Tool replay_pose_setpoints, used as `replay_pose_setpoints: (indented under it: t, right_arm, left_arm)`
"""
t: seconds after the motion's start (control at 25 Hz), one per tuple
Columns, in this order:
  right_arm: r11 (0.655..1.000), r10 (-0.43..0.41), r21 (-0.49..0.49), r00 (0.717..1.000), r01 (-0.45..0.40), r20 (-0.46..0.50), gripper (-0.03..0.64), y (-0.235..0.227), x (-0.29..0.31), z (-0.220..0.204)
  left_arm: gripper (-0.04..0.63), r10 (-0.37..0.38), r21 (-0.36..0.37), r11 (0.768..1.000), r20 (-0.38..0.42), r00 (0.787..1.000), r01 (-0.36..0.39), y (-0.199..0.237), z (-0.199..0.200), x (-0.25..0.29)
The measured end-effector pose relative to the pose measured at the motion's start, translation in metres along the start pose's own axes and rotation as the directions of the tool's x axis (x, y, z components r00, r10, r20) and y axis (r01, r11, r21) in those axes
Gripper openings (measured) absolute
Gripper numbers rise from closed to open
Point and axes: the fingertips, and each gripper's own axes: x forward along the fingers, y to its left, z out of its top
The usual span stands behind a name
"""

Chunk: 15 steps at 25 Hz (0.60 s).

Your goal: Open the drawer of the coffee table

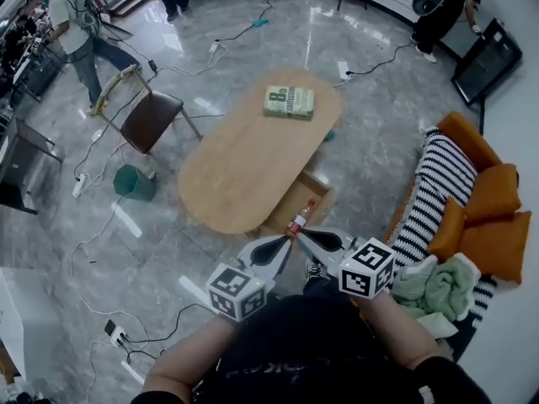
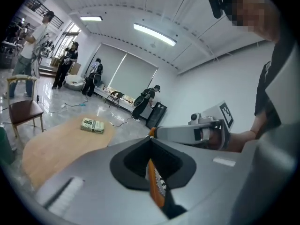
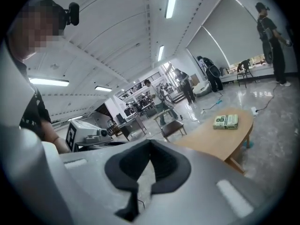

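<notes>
Oval, smooth wooden counter on a glossy grey stone floor; a rectangular book lies near its far end. The boxy wooden drawer juts open under the near right edge. Left gripper and right gripper: fingers closed, empty.
</notes>
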Motion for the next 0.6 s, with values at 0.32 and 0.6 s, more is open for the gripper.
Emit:
replay_pose_setpoints:
  t: [0.32, 0.6]
  right_arm:
    - [0.999, 0.019, -0.036, 1.000, -0.018, 0.009, 0.002, 0.030, -0.032, -0.001]
    - [0.997, 0.016, -0.075, 1.000, -0.016, 0.000, 0.002, 0.038, -0.036, 0.000]
  left_arm:
    - [0.002, -0.031, 0.126, 0.992, 0.002, 1.000, 0.031, -0.029, 0.019, -0.014]
    - [0.002, -0.016, 0.107, 0.994, 0.020, 1.000, 0.014, -0.027, 0.018, -0.027]
